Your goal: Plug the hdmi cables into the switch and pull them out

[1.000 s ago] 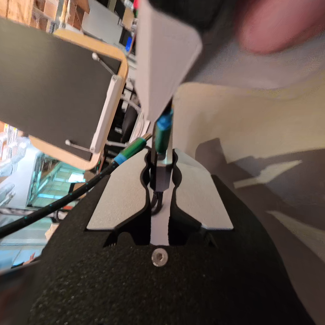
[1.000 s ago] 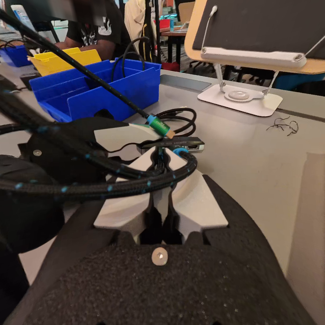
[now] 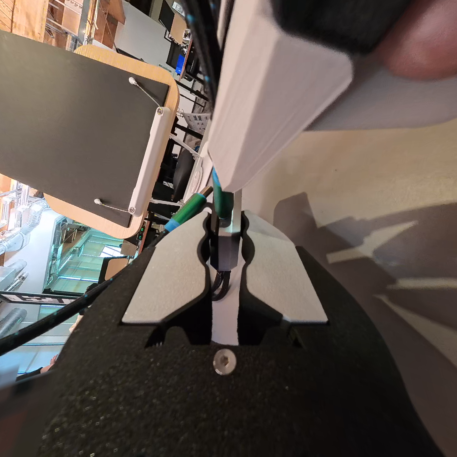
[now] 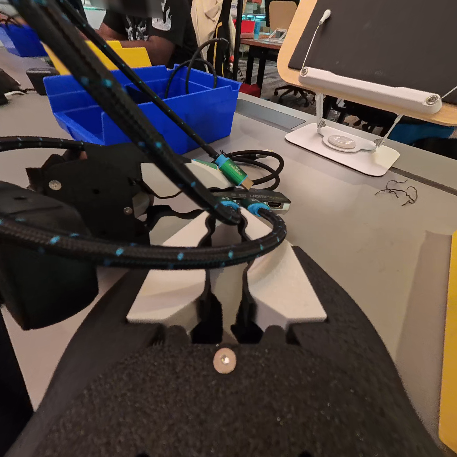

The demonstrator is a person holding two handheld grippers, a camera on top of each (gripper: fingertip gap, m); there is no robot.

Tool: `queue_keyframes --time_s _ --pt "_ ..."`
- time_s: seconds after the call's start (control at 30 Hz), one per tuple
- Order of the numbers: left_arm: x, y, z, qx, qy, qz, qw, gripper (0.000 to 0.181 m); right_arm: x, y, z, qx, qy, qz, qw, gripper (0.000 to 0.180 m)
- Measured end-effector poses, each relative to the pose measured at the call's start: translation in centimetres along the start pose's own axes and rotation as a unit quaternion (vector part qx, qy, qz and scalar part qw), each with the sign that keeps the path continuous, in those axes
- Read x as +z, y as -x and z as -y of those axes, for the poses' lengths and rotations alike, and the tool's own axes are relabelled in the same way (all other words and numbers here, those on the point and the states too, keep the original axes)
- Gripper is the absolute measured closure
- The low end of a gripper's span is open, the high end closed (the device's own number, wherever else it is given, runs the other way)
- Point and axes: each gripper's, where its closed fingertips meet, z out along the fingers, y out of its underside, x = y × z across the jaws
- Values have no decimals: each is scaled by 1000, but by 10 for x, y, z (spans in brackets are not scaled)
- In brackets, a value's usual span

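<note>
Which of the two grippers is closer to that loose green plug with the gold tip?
Left. The loose green plug hangs right over the left gripper, which clamps the switch. The right gripper sits apart, nearer the camera, around a plugged-in cable.

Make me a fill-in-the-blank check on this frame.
The left gripper grips the HDMI ___.
___ braided cables are plugged into the switch.
The unplugged plug has a ___ shell.
The nearest bin behind the switch is ___.
Missing: switch; two; green; blue.

Bright indoor light, soft shadows, blurred near edges (wide-angle warp)
</note>
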Motion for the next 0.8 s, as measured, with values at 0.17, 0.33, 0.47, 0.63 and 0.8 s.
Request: queue_keyframes --time_s 0.17,0.33,0.47,0.63,0.8 --pt "3 -1 -3 -2 11 2 1000 159 2 -1 -3 55 17 7 998 166" --pt "3 -3 -4 3 15 5 1000 159 2 -1 -5 44 8 12 999 166" --pt "3 -2 -4 1 16 4 1000 159 2 -1 -1 58 -10 14 998 163" --pt "3 -2 -5 0 18 3 1000 159 0 -3 0 55 -9 11 998 170" --pt "4 -4 -7 4 23 1 1000 159 4 -3 -5 53 2 11 999 169"
